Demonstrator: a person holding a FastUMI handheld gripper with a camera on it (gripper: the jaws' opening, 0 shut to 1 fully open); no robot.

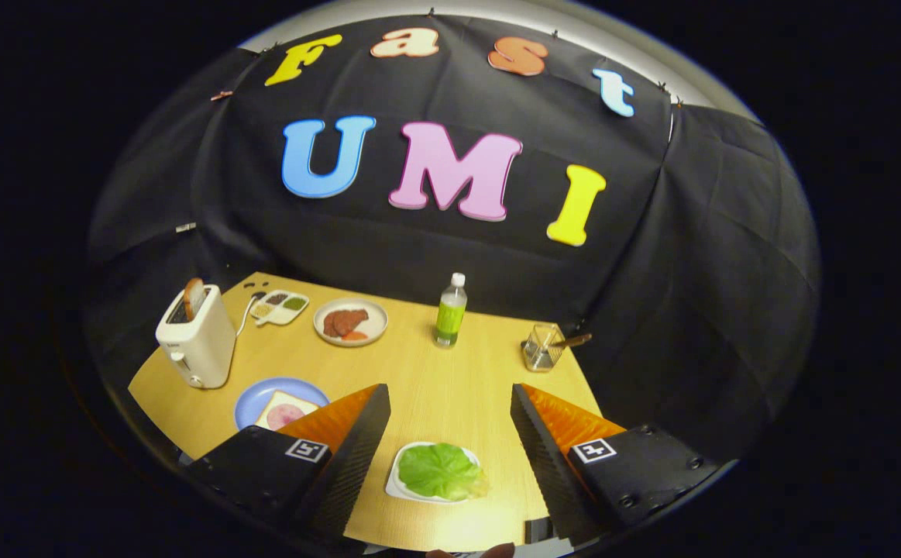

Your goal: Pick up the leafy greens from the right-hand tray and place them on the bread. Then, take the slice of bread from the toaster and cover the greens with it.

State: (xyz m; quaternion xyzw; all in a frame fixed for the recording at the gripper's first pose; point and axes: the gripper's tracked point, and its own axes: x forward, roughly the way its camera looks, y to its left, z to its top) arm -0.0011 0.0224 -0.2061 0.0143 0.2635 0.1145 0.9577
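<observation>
My hand-held gripper spread wide and empty above the light wooden surface, green lettuce leaf on small white tray between my fingers, white toaster holding a bread slice beyond them, ham-topped bread on blue plate beside it

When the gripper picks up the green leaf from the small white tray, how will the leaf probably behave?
The leafy greens look thin and crinkled, so they will likely flop and weigh little. They lie flat on the white tray, so pinching an edge may be hard, and the light tray might slide. The gripper is open above them.
</observation>
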